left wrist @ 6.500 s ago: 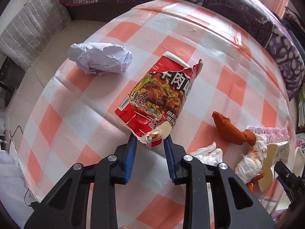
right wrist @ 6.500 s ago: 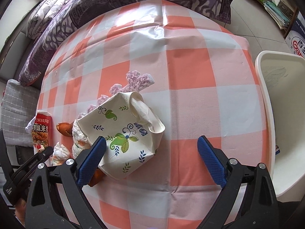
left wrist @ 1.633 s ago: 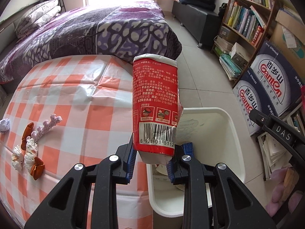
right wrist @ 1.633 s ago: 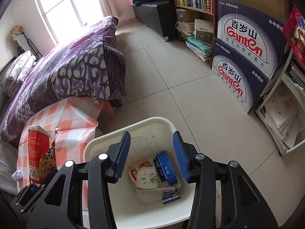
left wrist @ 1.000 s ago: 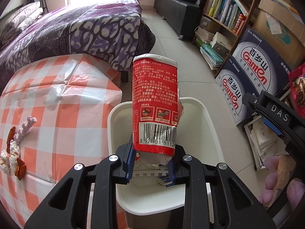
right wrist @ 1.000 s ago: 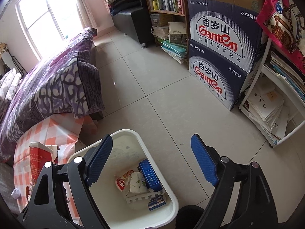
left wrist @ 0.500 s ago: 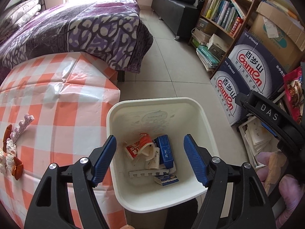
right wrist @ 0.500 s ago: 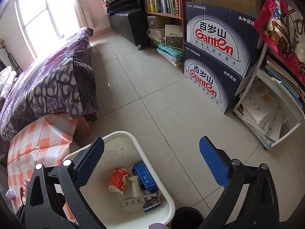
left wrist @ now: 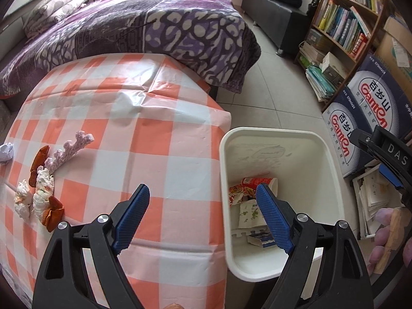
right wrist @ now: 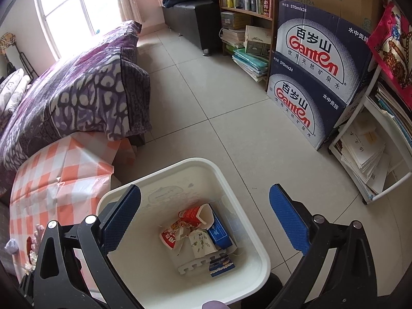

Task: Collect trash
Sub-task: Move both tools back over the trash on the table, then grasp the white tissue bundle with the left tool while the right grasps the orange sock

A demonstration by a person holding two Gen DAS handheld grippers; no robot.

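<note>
A white bin (left wrist: 333, 172) (right wrist: 247, 185) stands on the floor beside the checked table (left wrist: 144, 139). In it lie the red noodle carton (left wrist: 253, 181) (right wrist: 191, 215), a floral paper cup (right wrist: 200, 240) and a blue box (right wrist: 219, 231). My left gripper (left wrist: 202, 202) hangs over the table edge and the bin's left rim, jaws still opening, nothing between them. My right gripper (right wrist: 204, 206) is wide open above the bin, empty. On the table's left lie orange scraps (left wrist: 52, 213), white wads (left wrist: 42, 193), a lilac foam strip (left wrist: 68, 150) and a crumpled paper ball (left wrist: 5, 152).
A bed with a purple patterned blanket (left wrist: 154, 31) borders the table's far side. Stacked water cartons (right wrist: 316, 77), a bookshelf (left wrist: 345, 20) and a white rack of papers (right wrist: 368, 159) line the right. Tiled floor (right wrist: 206, 97) lies beyond the bin.
The left gripper let the red noodle carton drop into the bin, spread its jaws, and swung left toward the table. The right gripper widened and shifted slightly over the bin.
</note>
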